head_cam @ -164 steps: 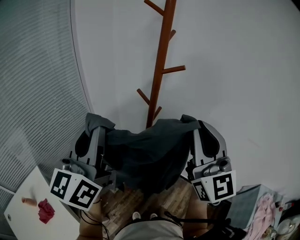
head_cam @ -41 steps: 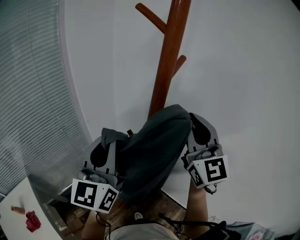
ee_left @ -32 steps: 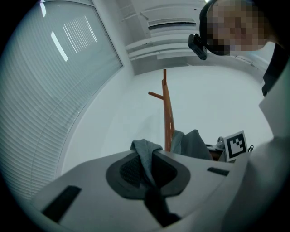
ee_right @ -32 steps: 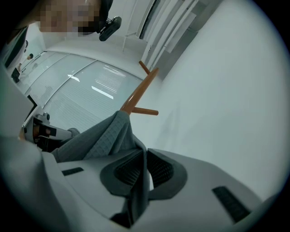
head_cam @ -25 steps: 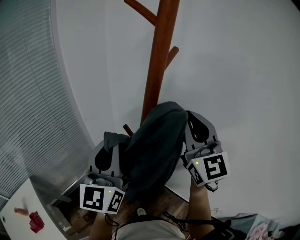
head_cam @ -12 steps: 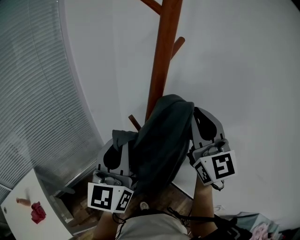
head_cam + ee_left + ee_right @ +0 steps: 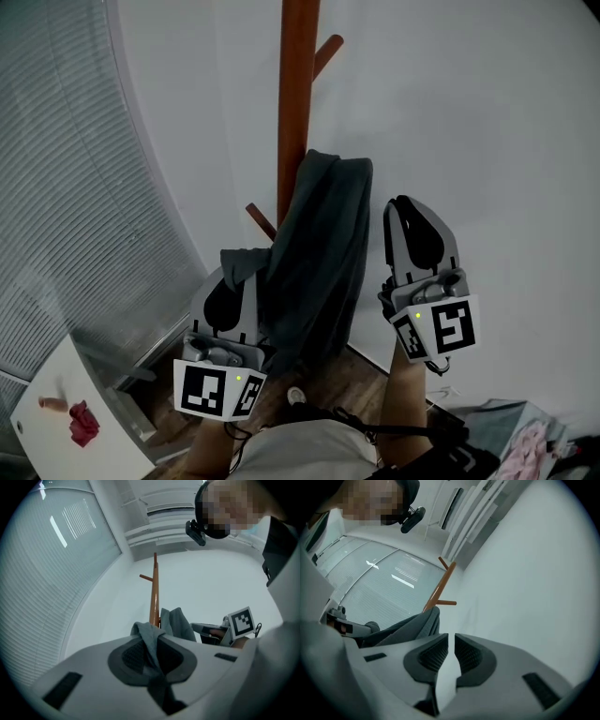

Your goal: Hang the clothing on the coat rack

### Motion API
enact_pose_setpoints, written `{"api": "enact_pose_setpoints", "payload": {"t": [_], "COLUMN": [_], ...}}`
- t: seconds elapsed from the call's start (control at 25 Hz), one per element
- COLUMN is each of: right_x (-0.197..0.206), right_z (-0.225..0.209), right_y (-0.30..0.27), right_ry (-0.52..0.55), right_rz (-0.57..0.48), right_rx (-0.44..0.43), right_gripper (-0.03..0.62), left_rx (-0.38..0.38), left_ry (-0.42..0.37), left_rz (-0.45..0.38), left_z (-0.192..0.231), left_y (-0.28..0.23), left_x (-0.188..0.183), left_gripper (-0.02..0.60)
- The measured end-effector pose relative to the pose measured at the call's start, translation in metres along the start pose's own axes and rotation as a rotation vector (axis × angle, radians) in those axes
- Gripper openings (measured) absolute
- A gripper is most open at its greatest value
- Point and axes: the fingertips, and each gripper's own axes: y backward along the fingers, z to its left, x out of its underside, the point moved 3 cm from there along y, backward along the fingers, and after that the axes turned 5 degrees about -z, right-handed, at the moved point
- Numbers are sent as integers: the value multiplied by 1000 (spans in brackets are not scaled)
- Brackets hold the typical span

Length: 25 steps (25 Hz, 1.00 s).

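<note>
A: Head view first. Where is the clothing?
B: The dark grey clothing [image 7: 319,253] hangs against the coat rack [image 7: 298,94], its top beside the pole. One corner runs down to the left gripper [image 7: 236,279]. The right gripper [image 7: 411,223] stands just beside it, not touching.
A: Left gripper view?
B: Jaws clamped on a fold of the clothing.
A: Right gripper view?
B: Jaws slightly parted, nothing between them — the clothing lies off to their left.

You have two grippers, left gripper [image 7: 241,272] and right gripper [image 7: 409,212]; one garment [image 7: 319,244], one coat rack [image 7: 296,94], maybe one red rag [image 7: 82,422].
</note>
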Motion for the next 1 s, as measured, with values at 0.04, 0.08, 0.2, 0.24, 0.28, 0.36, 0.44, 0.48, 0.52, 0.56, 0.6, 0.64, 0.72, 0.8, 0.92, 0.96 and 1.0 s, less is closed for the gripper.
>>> {"api": "enact_pose_setpoints", "payload": {"t": [0.04, 0.08, 0.2, 0.24, 0.28, 0.36, 0.44, 0.48, 0.52, 0.56, 0.6, 0.64, 0.72, 0.8, 0.92, 0.96, 1.0], "right_x": [-1, -2, -3, -3, -3, -4, -6, -6, -6, -5, -5, -5, -7, -7, -6, -6, -6], "right_z": [0, 1, 4, 5, 7, 9, 12, 13, 14, 16, 17, 19, 24, 32, 40, 42, 43], "right_y": [2, 5, 13, 16, 18, 22, 25, 26, 27, 29, 31, 33, 35, 35, 35, 36, 36], "right_ry": [1, 3, 3, -2, -7, -16, -20, -23, -27, -31, -35, -38, -43, -47, -53, -56, -58], "right_rz": [7, 13, 25, 28, 30, 32, 31, 32, 34, 36, 38, 38, 39, 44, 47, 46, 45], "right_rx": [4, 8, 23, 29, 35, 49, 55, 54, 54, 54, 54, 55, 52, 45, 35, 33, 32], "right_gripper": [40, 40, 40, 40, 40, 40, 40, 40, 40, 40, 40, 40, 40, 40, 40, 40, 40], "left_rx": [-1, -2, 2, 3, 7, 17, 20, 18, 19, 24, 33, 43, 51, 47, 45, 43, 39], "left_ry": [2, 8, 24, 27, 30, 38, 48, 50, 50, 49, 48, 46, 45, 52, 53, 54, 57], "left_rz": [-5, -11, -20, -17, -11, -1, 1, 1, 2, 8, 20, 36, 64, 80, 105, 111, 114], "left_z": [0, 0, -1, -1, -1, -1, -2, -2, -2, -4, -5, -7, -7, -4, -1, -1, -1], "left_y": [0, 0, 1, 1, 2, 2, 2, 2, 3, 4, 6, 8, 13, 19, 26, 28, 30], "left_x": [0, -1, 0, 1, 2, 3, 3, 3, 4, 5, 6, 8, 11, 14, 18, 19, 19], "left_gripper": [23, 23, 25, 26, 28, 35, 46, 54, 63, 77, 100, 136, 170, 172, 172, 172, 172]}}
